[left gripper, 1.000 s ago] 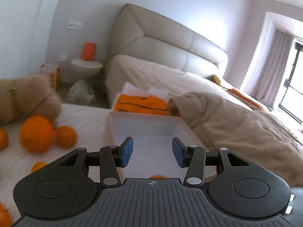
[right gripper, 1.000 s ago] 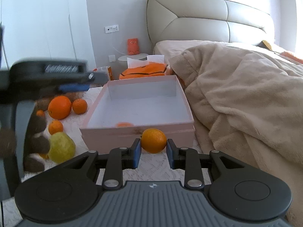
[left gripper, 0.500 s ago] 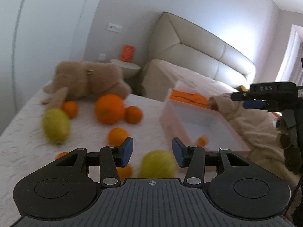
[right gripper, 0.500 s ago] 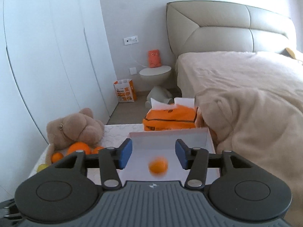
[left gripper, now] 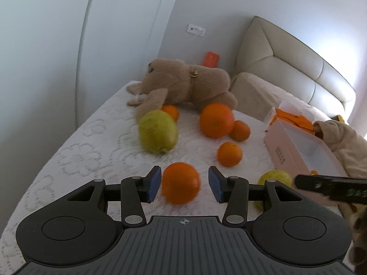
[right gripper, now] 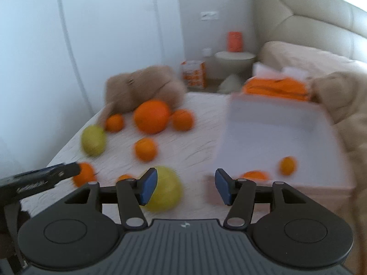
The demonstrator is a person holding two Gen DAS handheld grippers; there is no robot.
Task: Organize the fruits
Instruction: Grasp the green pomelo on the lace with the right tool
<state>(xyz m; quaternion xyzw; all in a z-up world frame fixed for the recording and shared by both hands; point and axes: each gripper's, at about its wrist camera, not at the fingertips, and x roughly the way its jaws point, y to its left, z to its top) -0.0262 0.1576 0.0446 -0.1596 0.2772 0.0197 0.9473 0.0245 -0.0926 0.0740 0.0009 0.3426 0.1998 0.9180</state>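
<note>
My left gripper [left gripper: 184,184] is open, with an orange [left gripper: 180,183] lying on the white mattress between its jaws, untouched. Beyond it lie a green pear [left gripper: 158,134], a big orange [left gripper: 216,120] and several smaller oranges [left gripper: 229,154]. My right gripper [right gripper: 183,189] is open and empty; a yellow-green fruit [right gripper: 165,189] lies just behind its left finger. The pink box [right gripper: 275,137] to the right holds two oranges [right gripper: 287,165]. The box also shows in the left wrist view [left gripper: 298,146].
A brown plush toy [left gripper: 190,84] lies at the far side of the mattress [left gripper: 91,142]. A beige blanket [right gripper: 344,105] lies right of the box. Orange bags [right gripper: 275,88] sit behind the box. White wardrobe doors stand to the left.
The right gripper let go of its orange over the box and swung left and down. The left gripper swung left from the box and now frames an orange on the mattress.
</note>
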